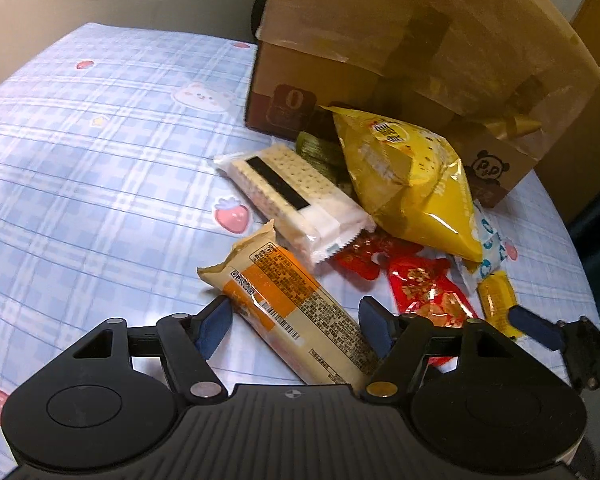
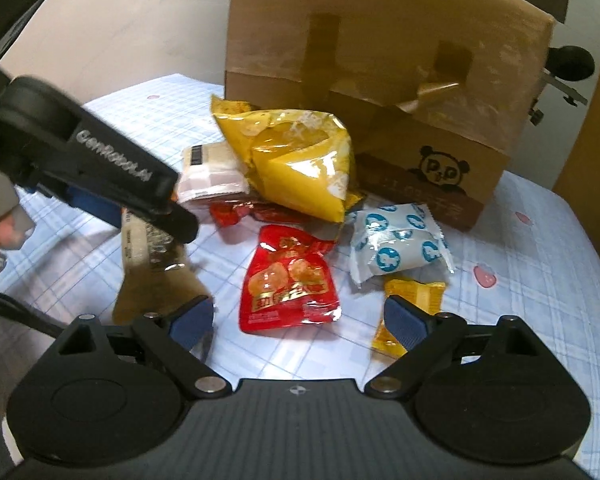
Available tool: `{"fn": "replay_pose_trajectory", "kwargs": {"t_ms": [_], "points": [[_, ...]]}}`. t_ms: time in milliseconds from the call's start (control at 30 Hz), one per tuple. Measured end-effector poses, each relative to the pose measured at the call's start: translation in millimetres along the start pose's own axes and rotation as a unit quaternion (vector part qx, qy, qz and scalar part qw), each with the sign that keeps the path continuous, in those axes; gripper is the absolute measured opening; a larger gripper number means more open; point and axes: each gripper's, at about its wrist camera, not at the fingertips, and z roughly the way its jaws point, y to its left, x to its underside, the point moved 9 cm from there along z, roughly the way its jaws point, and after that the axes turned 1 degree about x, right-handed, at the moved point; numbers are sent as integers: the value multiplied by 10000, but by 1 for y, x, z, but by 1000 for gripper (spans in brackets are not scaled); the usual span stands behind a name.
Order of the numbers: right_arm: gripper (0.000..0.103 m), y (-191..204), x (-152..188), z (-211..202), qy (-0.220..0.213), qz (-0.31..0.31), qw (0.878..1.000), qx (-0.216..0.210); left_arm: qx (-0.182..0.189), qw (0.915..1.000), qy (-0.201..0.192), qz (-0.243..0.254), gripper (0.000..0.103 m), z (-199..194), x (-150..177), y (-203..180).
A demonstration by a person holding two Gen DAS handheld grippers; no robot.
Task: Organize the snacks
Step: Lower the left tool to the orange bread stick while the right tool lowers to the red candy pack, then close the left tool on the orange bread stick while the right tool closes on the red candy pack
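Left half of the checked tablecloth lies open for passage. Right side obstructed: cardboard box at far edge, snack pile crowding its near face; narrow gaps only.

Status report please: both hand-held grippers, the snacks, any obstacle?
Left hand-held gripper open, straddling the orange-and-cream snack bar. Right hand-held gripper open, empty, over the red pouch. Snacks piled before the cardboard box. Nothing blocking.

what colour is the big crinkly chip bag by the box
Yellow; the chip bag shows best in the right wrist view.
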Motion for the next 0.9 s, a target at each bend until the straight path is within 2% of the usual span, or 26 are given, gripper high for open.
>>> {"fn": "replay_pose_trajectory", "kwargs": {"t_ms": [267, 400, 500, 600, 767, 900], "points": [[93, -29, -2, 1, -19, 408, 9991, 89, 107, 9994, 81, 320, 71, -4, -11, 21], [87, -36, -1, 3, 7, 615, 9981, -2, 246, 9976, 206, 614, 70, -1, -20, 30], [83, -30, -6, 5, -24, 462, 9989, -97, 278, 9962, 248, 791, 70, 2, -28, 35], [80, -22, -11, 9, -54, 321, 9992, -213, 196, 9975, 137, 667, 70, -3, -34, 40], [80, -10, -19, 21, -16, 153, 9990, -409, 243, 9995, 42, 187, 71, -11, -31, 36], [79, -1, -22, 33, 68, 28, 9990, -448, 53, 9997, 19, -247, 71, -8, -23, 31]]}}
